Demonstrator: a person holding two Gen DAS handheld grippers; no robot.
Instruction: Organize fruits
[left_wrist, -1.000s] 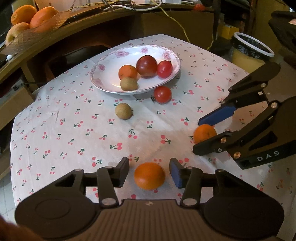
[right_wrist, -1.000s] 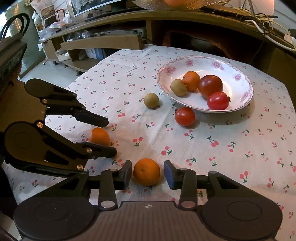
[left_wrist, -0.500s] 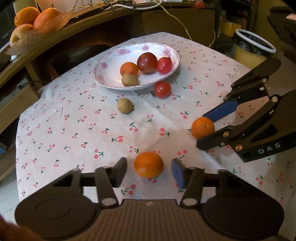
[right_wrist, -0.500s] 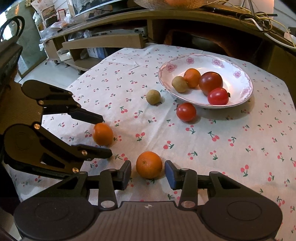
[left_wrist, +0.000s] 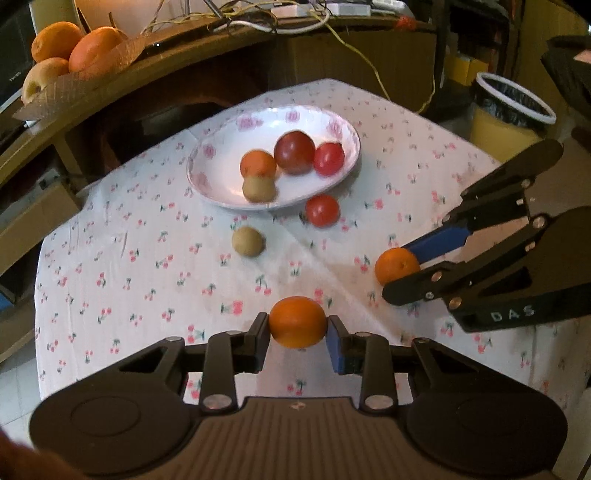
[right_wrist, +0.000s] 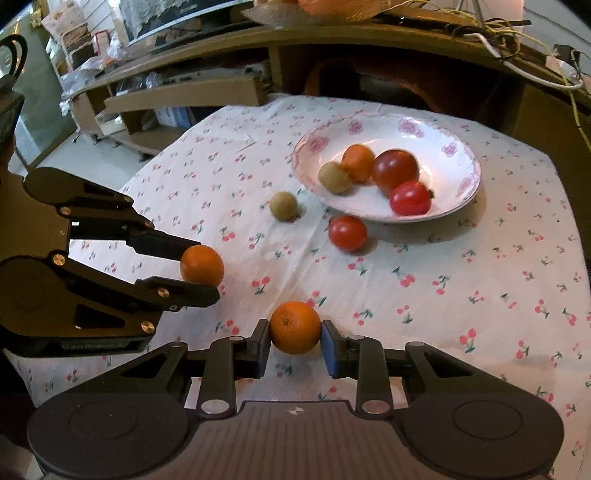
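Two oranges are gripped near the front of the cherry-print tablecloth. My left gripper (left_wrist: 297, 326) has one orange (left_wrist: 297, 319) between its closing jaws, and both pads touch its sides. The same gripper (right_wrist: 205, 271) and orange (right_wrist: 202, 263) show at the left of the right wrist view. My right gripper (right_wrist: 295, 336) is shut on the other orange (right_wrist: 294, 325), which also appears as an orange (left_wrist: 396, 265) in the right gripper (left_wrist: 399, 271) in the left wrist view. A white floral plate (left_wrist: 221, 173) (right_wrist: 436, 147) farther back holds several fruits.
A loose tomato (left_wrist: 322, 210) (right_wrist: 348, 233) and a round brown fruit (left_wrist: 248, 241) (right_wrist: 283, 205) lie on the cloth just in front of the plate. A yellow bin (left_wrist: 506, 118) stands beyond the table's right edge. A basket of oranges (left_wrist: 62, 55) sits on the wooden shelf behind.
Both pairs of jaws have closed in from either side of their oranges until the pads meet the fruit. In the left wrist view the table has drawn back a little.
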